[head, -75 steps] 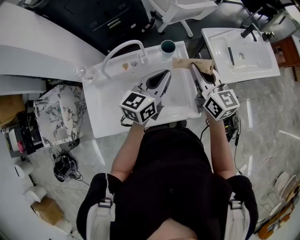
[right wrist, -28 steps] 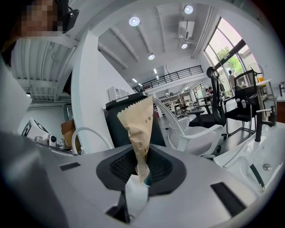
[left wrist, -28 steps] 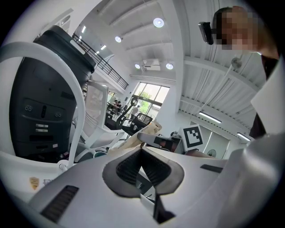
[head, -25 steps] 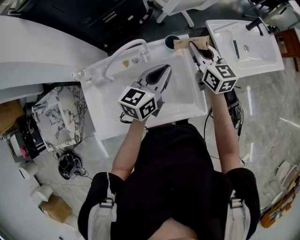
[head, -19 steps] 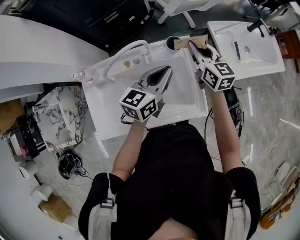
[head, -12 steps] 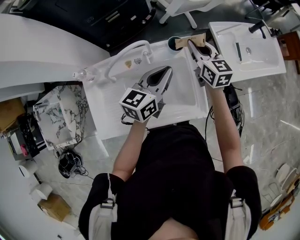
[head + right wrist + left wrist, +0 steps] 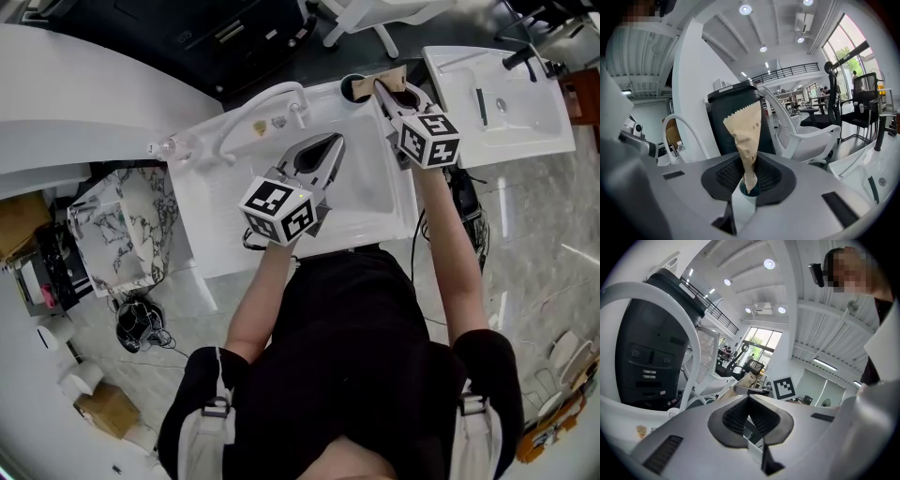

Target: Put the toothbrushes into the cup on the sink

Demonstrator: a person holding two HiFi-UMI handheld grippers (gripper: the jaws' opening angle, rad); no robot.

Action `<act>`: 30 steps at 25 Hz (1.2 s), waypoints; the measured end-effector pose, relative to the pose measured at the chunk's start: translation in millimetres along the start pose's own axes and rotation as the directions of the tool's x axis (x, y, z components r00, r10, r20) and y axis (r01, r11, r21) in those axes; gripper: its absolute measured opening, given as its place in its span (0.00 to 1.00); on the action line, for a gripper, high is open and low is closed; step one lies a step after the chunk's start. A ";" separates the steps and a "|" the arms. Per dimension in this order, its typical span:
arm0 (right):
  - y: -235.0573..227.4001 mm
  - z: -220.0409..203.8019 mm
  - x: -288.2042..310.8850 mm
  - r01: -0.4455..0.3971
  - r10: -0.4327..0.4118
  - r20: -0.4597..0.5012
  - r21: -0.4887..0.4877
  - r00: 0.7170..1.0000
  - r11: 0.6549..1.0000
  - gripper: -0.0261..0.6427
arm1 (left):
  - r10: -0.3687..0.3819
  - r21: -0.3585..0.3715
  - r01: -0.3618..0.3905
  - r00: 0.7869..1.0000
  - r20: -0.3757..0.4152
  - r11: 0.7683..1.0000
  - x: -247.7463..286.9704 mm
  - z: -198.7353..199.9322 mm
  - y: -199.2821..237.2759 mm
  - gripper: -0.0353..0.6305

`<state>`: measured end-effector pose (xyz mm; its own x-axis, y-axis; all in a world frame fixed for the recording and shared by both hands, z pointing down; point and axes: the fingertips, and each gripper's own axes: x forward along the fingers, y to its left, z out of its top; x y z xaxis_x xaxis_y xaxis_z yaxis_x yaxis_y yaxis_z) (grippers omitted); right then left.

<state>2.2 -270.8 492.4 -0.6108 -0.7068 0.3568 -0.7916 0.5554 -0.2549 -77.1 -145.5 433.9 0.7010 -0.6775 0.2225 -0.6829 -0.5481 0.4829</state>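
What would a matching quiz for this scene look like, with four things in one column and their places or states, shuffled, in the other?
Things:
1. left gripper
2. right gripper
3. cup
4. faucet

Places or states:
A. dark, standing at the far right corner of the sink
B. shut on a brown paper packet
C. a white arch at the sink's far edge
D. shut with nothing in it, held over the sink's bowl

Right pairs: 1-D, 2-B, 3-A, 4-C
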 end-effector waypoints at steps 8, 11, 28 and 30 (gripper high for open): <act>-4.2 -9.8 13.4 -0.005 0.005 -0.037 -0.005 0.999 1.000 0.14 | 0.008 -0.003 -0.008 1.000 -0.002 1.000 -0.1 0.9 3.0 0.06; -8.4 -18.6 20.2 -0.003 0.003 -0.058 -0.003 0.998 1.000 0.14 | 0.010 -0.003 -0.010 1.000 -0.002 1.000 0.3 0.6 3.4 0.06; -12.5 -44.2 41.4 -0.004 0.002 -0.127 -0.020 0.992 1.000 0.14 | 0.024 -0.007 -0.024 1.000 -0.002 1.000 -2.5 -0.1 8.6 0.06; -12.0 -45.0 42.1 -0.005 0.002 -0.131 -0.022 0.991 1.000 0.14 | 0.026 -0.008 -0.026 1.000 -0.002 1.000 -3.3 -0.1 9.0 0.06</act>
<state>-13.2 -287.5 550.9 -0.6049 -0.6419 0.4712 -0.7878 0.5685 -0.2370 -85.5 -148.2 437.6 0.6837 -0.6905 0.2363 -0.6990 -0.5265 0.4839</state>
